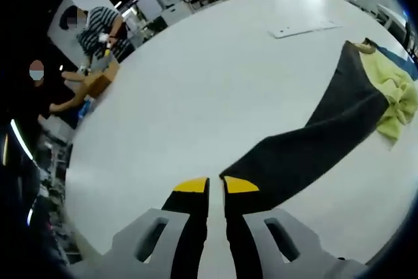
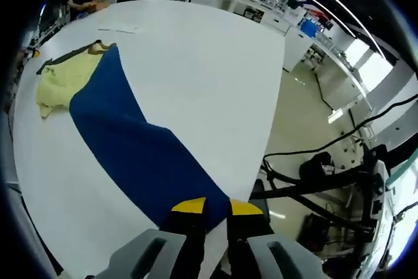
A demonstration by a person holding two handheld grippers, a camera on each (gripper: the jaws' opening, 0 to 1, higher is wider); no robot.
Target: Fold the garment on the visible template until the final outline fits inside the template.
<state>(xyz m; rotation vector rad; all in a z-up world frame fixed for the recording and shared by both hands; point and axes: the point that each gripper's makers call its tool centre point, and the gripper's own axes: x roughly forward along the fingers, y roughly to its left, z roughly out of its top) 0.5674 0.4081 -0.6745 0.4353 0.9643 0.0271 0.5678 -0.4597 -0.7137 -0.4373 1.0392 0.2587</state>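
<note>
We are over a large white table (image 1: 215,89) in a bright workshop, with benches and strip lights behind it and two people (image 1: 98,31) busy at its far side beside a brown box. In the left gripper view, the left gripper (image 1: 216,186) hangs low over the table with its yellow-tipped jaws nearly together, only a thin strip of white table showing between them; the corner of a long dark cloth (image 1: 313,142) lies just beside the right-hand jaw, and we cannot tell whether the jaws pinch it. That cloth runs away to the upper right, where a crumpled yellow garment (image 1: 395,99) lies against its far end. A flat white sheet (image 1: 304,29) lies well apart, farther up the table. In the right gripper view, the same cloth reads as a deep blue band (image 2: 144,148) stretching from the near table edge up to the yellow garment (image 2: 62,83) at the far left. The right gripper (image 2: 216,208) sits at the band's near end by the table edge, jaws close together with blue fabric between and behind the tips, though we cannot say for sure that it is gripped. Beyond the edge we see the floor with black cables (image 2: 326,174).
</note>
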